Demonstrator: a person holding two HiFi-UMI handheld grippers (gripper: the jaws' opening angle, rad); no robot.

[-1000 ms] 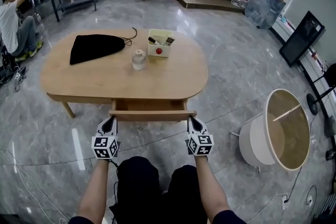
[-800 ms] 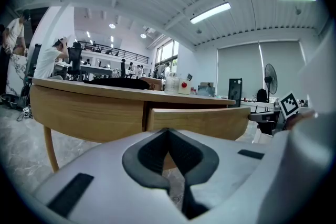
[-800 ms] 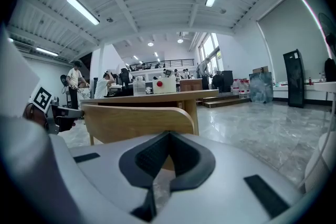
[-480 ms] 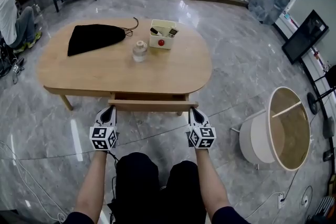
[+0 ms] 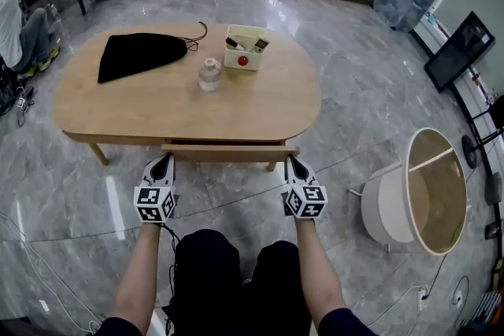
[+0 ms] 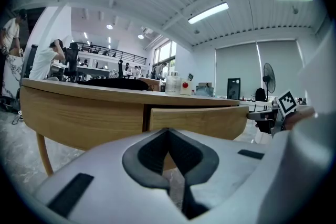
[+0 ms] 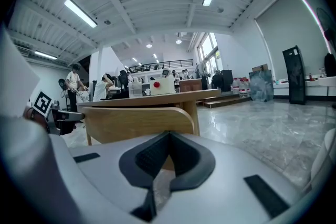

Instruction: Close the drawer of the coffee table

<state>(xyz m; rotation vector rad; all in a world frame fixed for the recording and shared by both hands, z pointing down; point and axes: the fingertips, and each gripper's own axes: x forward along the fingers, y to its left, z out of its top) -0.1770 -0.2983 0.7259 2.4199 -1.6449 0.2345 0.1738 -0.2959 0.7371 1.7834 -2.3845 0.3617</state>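
Note:
The oval wooden coffee table (image 5: 260,110) has its drawer (image 5: 230,153) standing a little way out of the front edge. My left gripper (image 5: 164,160) is shut, its tip against the left end of the drawer front. At the right end, my right gripper (image 5: 292,161) is shut too, tip on the front panel. In the left gripper view the joined jaws (image 6: 168,131) meet the drawer's panel (image 6: 210,119), which stands proud of the table's apron. The right gripper view shows its jaws (image 7: 169,134) against the panel's rounded right end (image 7: 136,122). Neither gripper holds anything.
On the tabletop lie a black drawstring bag (image 5: 140,56), a glass jar (image 5: 209,75) and a cream box (image 5: 244,48) of small items. A round white side table (image 5: 409,193) stands to the right. A person (image 5: 14,21) sits at the far left. The person's knees (image 5: 228,264) are under the grippers.
The drawer has slid in toward the table, from well out to only a little out. Both grippers moved forward with its front panel.

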